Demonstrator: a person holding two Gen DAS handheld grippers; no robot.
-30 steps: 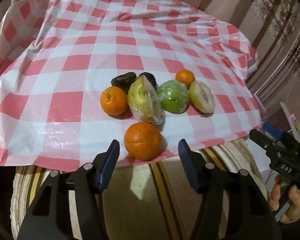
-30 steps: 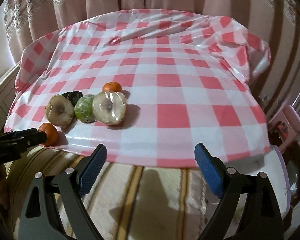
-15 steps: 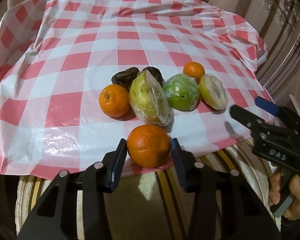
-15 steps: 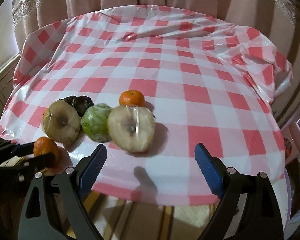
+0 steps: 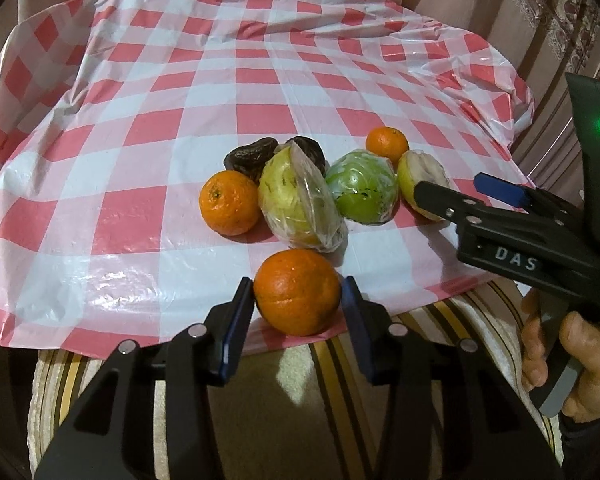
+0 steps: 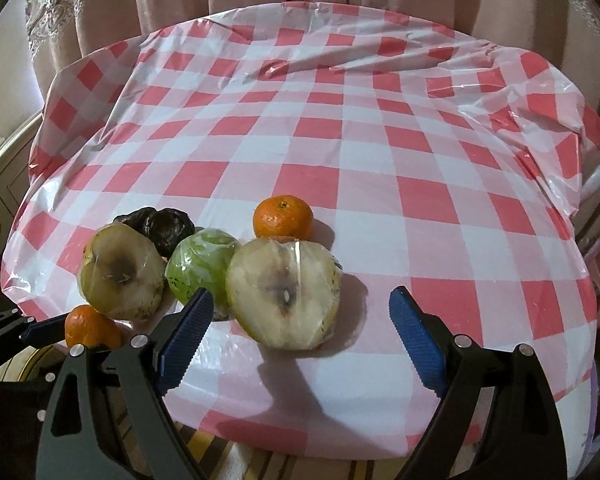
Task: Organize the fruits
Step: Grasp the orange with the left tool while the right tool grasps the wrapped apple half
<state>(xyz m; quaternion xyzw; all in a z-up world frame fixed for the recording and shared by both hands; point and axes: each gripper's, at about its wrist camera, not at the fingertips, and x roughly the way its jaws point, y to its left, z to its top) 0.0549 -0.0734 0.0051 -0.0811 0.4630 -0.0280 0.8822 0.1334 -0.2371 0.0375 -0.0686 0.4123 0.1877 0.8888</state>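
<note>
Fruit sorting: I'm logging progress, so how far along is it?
Nothing looks sorted: the wrapped fruit halves and small oranges sit clustered together. The left gripper brackets the big orange at the table edge; the right gripper is open, empty. Everything remains.

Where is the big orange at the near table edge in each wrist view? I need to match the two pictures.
Left wrist view: the big orange sits bottom centre, between the left gripper pads, which touch or nearly touch its sides.
Right wrist view: the same orange shows at the lower left edge, partly hidden by the right gripper.
Shared landmark: the green wrapped fruit.
</note>
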